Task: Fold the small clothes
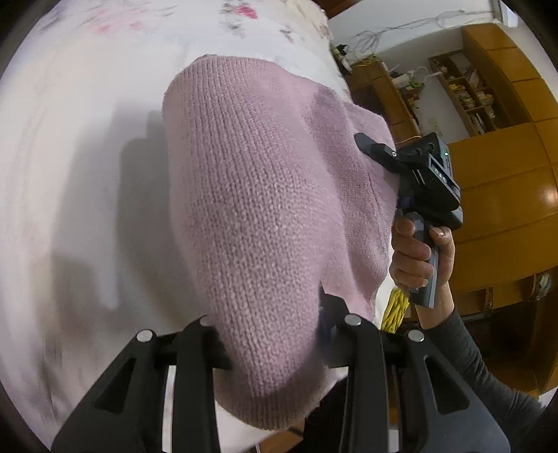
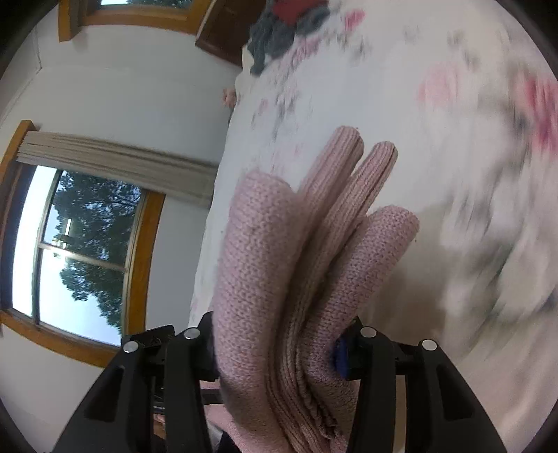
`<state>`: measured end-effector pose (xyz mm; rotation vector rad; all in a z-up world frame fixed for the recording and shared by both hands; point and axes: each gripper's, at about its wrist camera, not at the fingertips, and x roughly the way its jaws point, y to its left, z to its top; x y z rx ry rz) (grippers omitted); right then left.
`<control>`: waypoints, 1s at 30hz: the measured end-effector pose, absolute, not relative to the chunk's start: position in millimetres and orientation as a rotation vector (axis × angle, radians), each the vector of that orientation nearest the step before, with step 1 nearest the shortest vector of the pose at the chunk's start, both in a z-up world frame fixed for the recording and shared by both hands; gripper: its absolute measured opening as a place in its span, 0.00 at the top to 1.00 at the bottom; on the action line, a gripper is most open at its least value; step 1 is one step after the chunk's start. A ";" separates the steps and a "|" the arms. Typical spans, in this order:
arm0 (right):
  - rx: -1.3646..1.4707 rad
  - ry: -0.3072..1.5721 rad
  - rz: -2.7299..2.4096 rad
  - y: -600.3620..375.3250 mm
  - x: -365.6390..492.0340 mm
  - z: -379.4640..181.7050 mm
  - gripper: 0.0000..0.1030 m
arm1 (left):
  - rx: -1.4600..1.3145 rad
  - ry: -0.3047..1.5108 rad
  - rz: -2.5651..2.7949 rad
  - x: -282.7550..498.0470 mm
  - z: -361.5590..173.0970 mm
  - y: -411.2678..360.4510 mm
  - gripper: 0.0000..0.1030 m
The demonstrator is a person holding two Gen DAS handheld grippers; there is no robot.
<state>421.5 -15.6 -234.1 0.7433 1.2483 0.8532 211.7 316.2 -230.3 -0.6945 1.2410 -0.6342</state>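
garment: a pink knit sweater (image 1: 251, 216), held up off the bed (image 1: 76, 146) between my two tools, its free end hanging over the floral sheet
left hand-held gripper (image 1: 268, 334): clamped on a thick rounded fold of the knit, cloth filling the space between the fingers
right hand-held gripper (image 2: 279, 334): closed on a bunched stack of several layers, ribbed edges fanning out ahead of it
right hand (image 1: 418, 251): wrapped round the handle of the right tool, seen from the left wrist camera
other clothes: a dark grey and red heap (image 2: 289, 24) at the far end of the bed
risk: the right bunch looked uneven, so i judged an inner layer could slip out and spoil the fold
risk: pulling the two grips apart might stretch the knit or skew the crease
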 end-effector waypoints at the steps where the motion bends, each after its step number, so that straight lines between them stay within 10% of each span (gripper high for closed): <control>1: 0.752 1.272 0.861 -8.3 406.9 -245.8 0.55 | -0.721 1.252 -0.623 197.1 -240.8 323.5 0.70; 9: 0.766 1.442 0.755 1.0 348.1 -344.1 0.43 | -0.835 1.363 -0.475 136.6 -341.6 330.8 0.51; 15: 0.719 1.289 0.694 -33.3 324.8 -280.5 0.31 | -0.650 1.150 -0.334 119.0 -277.8 362.0 0.36; 22: 0.536 1.405 0.710 0.3 287.4 -294.2 0.38 | -0.710 1.131 -0.548 100.4 -286.1 331.6 0.51; 25: 0.474 1.441 0.667 10.3 285.2 -307.3 0.67 | -0.758 1.198 -0.535 112.2 -323.6 323.1 0.56; 30: 0.511 1.374 0.591 -2.2 290.9 -306.0 0.72 | -0.842 1.215 -0.539 120.5 -340.4 309.5 0.60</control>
